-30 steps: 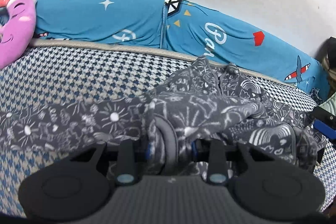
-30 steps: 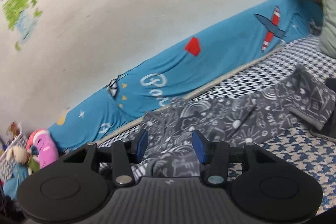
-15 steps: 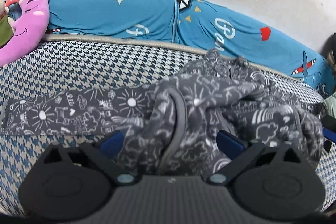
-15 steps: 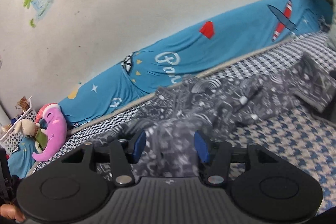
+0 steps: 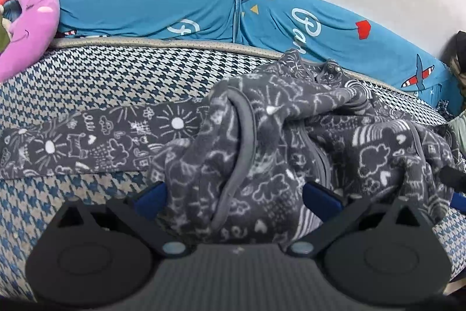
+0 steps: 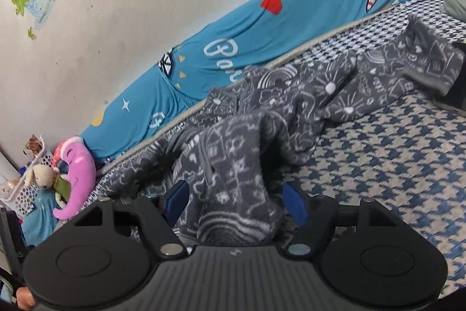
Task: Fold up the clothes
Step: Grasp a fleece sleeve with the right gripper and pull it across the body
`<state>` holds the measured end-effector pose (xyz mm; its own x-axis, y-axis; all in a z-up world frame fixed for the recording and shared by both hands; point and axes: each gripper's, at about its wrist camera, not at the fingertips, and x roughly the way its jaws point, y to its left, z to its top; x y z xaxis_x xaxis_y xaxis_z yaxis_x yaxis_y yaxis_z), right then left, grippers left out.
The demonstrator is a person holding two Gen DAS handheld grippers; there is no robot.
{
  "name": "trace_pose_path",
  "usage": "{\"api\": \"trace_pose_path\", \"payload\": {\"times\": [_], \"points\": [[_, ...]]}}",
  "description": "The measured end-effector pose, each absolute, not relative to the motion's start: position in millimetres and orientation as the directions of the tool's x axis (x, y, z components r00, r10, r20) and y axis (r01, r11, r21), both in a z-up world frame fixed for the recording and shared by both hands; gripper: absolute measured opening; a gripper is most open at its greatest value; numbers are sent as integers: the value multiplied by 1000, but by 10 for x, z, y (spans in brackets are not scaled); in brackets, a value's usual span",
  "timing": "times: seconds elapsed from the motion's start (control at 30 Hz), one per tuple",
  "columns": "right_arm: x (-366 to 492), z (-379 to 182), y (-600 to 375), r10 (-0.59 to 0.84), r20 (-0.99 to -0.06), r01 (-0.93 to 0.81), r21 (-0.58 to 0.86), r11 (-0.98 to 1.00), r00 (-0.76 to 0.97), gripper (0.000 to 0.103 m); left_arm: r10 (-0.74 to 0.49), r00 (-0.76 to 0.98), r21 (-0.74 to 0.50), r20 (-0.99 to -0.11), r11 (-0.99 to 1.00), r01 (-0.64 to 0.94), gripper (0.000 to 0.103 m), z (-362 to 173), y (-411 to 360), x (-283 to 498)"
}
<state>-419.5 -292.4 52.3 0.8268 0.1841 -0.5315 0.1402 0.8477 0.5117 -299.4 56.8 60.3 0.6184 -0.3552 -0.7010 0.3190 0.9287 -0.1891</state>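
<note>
Bunching between both wide-spread grippers (image 5: 234, 196) (image 6: 233, 201); grey patterned garment (image 5: 262, 142)

Left gripper (image 5: 234, 198) with blue-padded jaws spread wide, bunched grey doodle-print garment (image 5: 262, 142) heaped between them; one sleeve (image 5: 72, 145) stretched flat leftward across houndstooth bedcover (image 5: 116, 77) — blue printed bolster (image 5: 189, 10) along the wall, pink plush toy (image 5: 26, 22) at far left

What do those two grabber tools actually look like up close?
Both look alike. The left gripper and right gripper each have a matte black body with a ribbed grey centre, two round black discs either side, angular black linkage arms on silver pivot pins, and blue pads on the fingers. No cables or sleeves show.
</note>
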Motion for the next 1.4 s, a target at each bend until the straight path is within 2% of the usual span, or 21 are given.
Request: {"api": "trace_pose_path", "payload": {"times": [0.2,0.23,0.3,0.37,0.4,0.5,0.57,0.63,0.73,0.8,0.9,1.0,1.07,1.13,1.17,1.23,1.33,1.4], "points": [[-4093,449,-2775,174,-555,127,462,878,813,72,-347,618,-192,-705,933,305,103,492,505,-2939],[-4086,450,-2748,176,-556,117,451,885,813,69,-348,621,-193,-702,933,304,103,491,496,-2939],[-4076,455,-2715,189,-553,94,443,892,811,52,-348,628,-195,-696,933,302,103,489,478,-2942],[-4080,465,-2695,203,-551,74,439,896,809,26,-352,631,-194,-692,932,307,102,495,464,-2958],[-4086,475,-2687,206,-550,66,434,898,810,19,-354,632,-192,-689,931,311,101,499,458,-2966],[-4153,548,-2705,225,-508,35,452,891,831,13,-346,633,-176,-693,932,317,82,502,447,-2979],[-4231,633,-2740,251,-459,-1,480,877,852,11,-336,633,-168,-698,935,311,62,497,457,-2974],[-4315,720,-2805,284,-398,-39,522,852,872,10,-345,636,-186,-690,934,305,49,521,505,-2967],[-4456,818,-2991,329,-296,-82,620,781,897,10,-395,635,-254,-664,918,306,41,613,627,-2968],[-4554,856,-3103,343,-238,-100,672,733,909,10,-439,627,-299,-643,898,323,39,686,705,-2982],[-4662,870,-3245,314,-211,-69,722,688,925,10,-487,619,-338,-616,873,351,39,795,809,-3029],[-4691,853,-3258,172,-319,79,642,763,932,13,-503,587,-367,-635,865,344,43,776,849,-3038],[-4668,821,-3233,81,-398,178,572,800,914,14,-492,575,-366,-654,871,329,55,730,852,-3048],[-4672,797,-3226,38,-436,223,532,817,899,15,-481,578,-349,-659,877,331,63,711,838,-3081],[-4686,801,-3219,20,-441,235,514,825,897,17,-475,585,-337,-658,880,335,74,711,829,-3103],[-4732,818,-3215,-14,-439,250,484,838,898,21,-458,614,-313,-642,889,336,87,730,829,-3159],[-4802,837,-3242,-40,-432,268,481,834,901,30,-467,632,-324,-618,884,337,95,758,864,-3209],[-4848,849,-3260,-56,-428,281,482,830,902,30,-466,639,-328,-612,885,331,97,761,886,-3210]]}}
